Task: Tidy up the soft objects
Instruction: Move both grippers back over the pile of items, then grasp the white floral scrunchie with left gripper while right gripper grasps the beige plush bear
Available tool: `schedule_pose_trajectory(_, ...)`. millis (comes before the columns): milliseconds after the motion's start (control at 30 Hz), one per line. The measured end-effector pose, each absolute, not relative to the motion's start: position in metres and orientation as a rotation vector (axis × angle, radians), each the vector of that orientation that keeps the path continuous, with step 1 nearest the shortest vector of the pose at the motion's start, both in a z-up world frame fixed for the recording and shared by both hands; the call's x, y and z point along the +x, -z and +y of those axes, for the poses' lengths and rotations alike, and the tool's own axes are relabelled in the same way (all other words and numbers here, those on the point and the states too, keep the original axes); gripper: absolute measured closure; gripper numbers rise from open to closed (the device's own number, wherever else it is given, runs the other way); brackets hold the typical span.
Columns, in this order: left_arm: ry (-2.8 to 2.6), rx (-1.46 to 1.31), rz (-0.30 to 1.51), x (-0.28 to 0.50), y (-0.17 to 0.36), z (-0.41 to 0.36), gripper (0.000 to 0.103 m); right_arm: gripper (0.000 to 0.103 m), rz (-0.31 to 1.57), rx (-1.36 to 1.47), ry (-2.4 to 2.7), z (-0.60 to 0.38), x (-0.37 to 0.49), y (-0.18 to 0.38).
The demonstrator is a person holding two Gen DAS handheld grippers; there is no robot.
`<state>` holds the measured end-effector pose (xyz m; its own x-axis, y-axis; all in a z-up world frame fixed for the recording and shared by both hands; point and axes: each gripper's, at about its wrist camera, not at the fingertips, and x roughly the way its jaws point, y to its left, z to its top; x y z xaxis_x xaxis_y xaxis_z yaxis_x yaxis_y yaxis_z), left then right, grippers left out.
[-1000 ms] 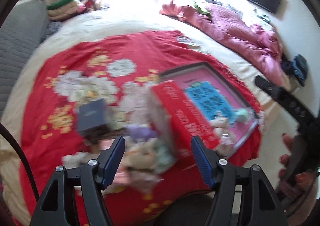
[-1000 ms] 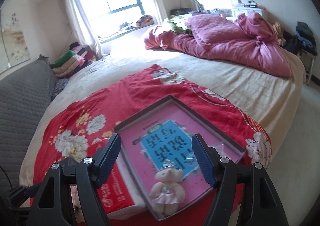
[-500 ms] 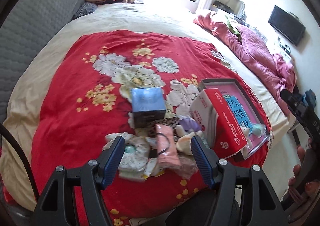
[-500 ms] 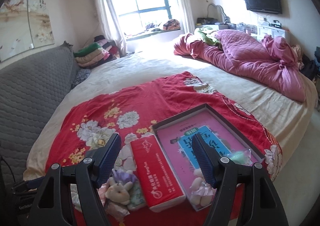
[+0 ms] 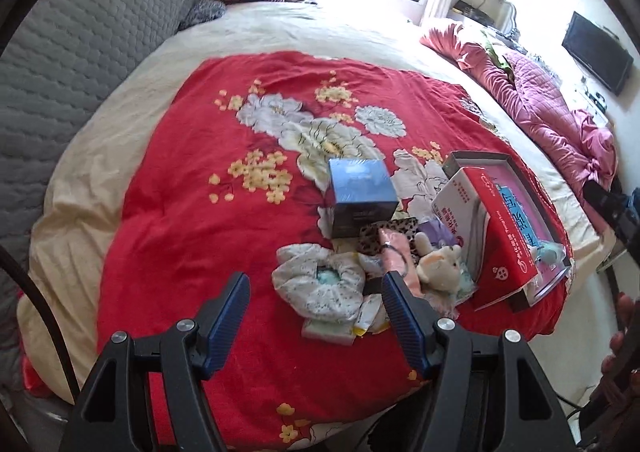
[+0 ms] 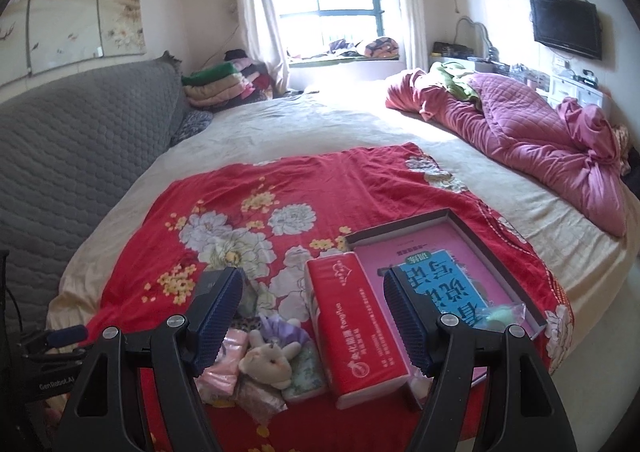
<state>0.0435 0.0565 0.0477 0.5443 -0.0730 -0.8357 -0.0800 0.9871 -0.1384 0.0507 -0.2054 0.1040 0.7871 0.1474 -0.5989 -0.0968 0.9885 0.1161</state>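
On the red flowered blanket (image 5: 192, 219), going from the left of the heap, there is first a bundled white speckled cloth (image 5: 320, 284) with something teal tucked in its middle. It looks light and floppy, so I'd expect it to sag and unroll unless pinched through a thick fold near the centre. Under its near edge lie a few small flat packets (image 5: 352, 326), thin and probably slick, awkward to lift off bedding.

Next comes a pink pouch (image 5: 394, 252) lying against a leopard-print piece (image 5: 372, 238), both soft and easy to squeeze. Behind them stands a blue box (image 5: 360, 191), stiff, not one of the soft things.

Then the small plush bear (image 6: 266, 364), resting against a purple toy (image 6: 284, 332); I'd take it round the body, since it should squash and spring back.

Right of that sits a red tissue pack (image 6: 356, 328), bulky but likely light, giving under pressure. It leans on the rim of the shallow tray (image 6: 496, 252) holding a pink book, with a small bagged teal thing at its corner.

The left gripper (image 5: 316, 312) hovers over the near edge of the heap, jaws spread wide and empty. The right gripper (image 6: 314, 316) hangs above the tissue pack, likewise spread apart, holding nothing.
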Motion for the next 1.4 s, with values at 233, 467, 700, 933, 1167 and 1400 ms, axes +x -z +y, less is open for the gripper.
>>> schedule_pose_trajectory(233, -0.050, -0.140, 1.009, 0.045, -0.034, 0.067, 0.035, 0.029, 0.694, 0.026, -0.172, -0.180, 0.055, -0.084)
schedule_pose_trajectory(467, -0.046, -0.191, 1.061, 0.049, -0.009, 0.079, 0.035, 0.029, 0.744, -0.021, -0.208, -0.159, 0.058, -0.059)
schedule_pose_trajectory(700, -0.035, -0.217, 1.085, 0.053, 0.009, 0.081, 0.035, 0.029, 0.797, -0.096, -0.219, -0.144, 0.063, -0.033)
schedule_pose_trajectory(933, -0.016, -0.209, 1.094, 0.059, 0.022, 0.077, 0.035, 0.029, 0.846, -0.153, -0.213, -0.138, 0.069, -0.009)
schedule_pose_trajectory(1167, -0.015, -0.240, 1.114, 0.064, 0.036, 0.083, 0.035, 0.029, 0.882, -0.210, -0.220, -0.128, 0.072, 0.009)
schedule_pose_trajectory(1400, 0.025, -0.309, 1.117, 0.067, 0.045, 0.089, 0.035, 0.029, 0.921, -0.270, -0.236, -0.119, 0.077, 0.029)
